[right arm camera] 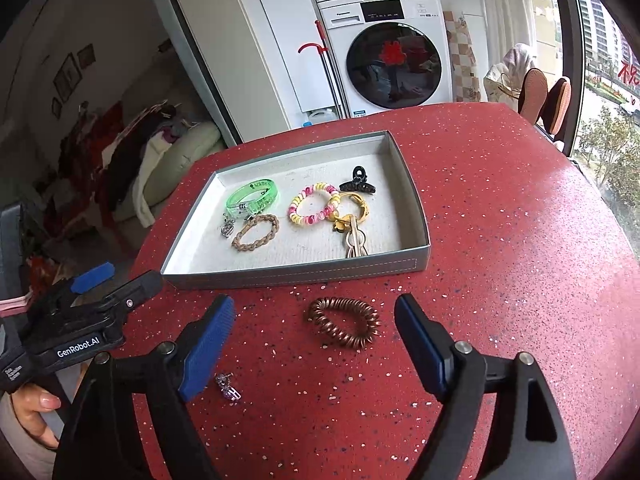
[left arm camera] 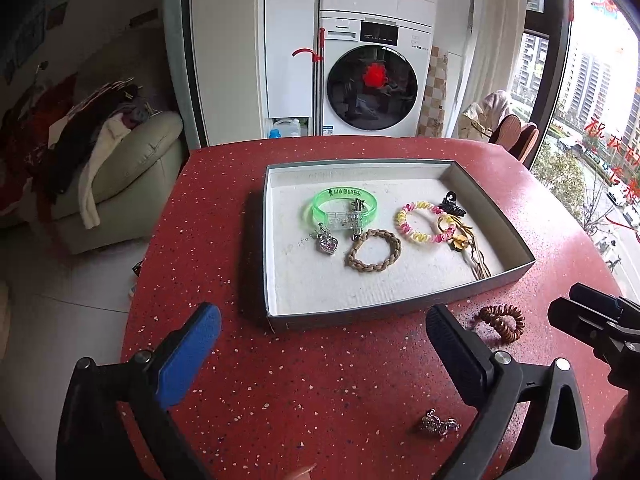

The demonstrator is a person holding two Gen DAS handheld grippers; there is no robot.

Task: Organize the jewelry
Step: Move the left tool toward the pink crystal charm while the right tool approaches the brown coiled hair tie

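Both tools first: we see the left hand-held gripper (left arm camera: 324, 344) with its ribbed blue pads spread wide, nothing between them but bare speckled red tabletop (left arm camera: 280, 392). Our right hand-held gripper (right arm camera: 314, 334) stands wide apart too, its pads flanking the coppery-brown spiral coil hair tie (right arm camera: 345, 322) without touching it; that springy ring lies on the tabletop just in front of the shallow grey cardboard tray with a white textured lining (right arm camera: 296, 274).

Near the left pad of the right tool we spot a small silvery charm with purple stones (right arm camera: 229, 389), loose on the tabletop.

Inside the tray we've got a translucent green plastic bangle (right arm camera: 252, 200), a silver heart-shaped pendant (right arm camera: 227, 227) touching its near side, a tan braided cord ring (right arm camera: 256, 232), a glossy pink-and-yellow coil hair tie (right arm camera: 314, 204), a black plastic claw clip (right arm camera: 358, 184) by the far right wall, and a gold ring with a flower charm and pale hairpins (right arm camera: 352, 224) overlapping the pink coil's edge.
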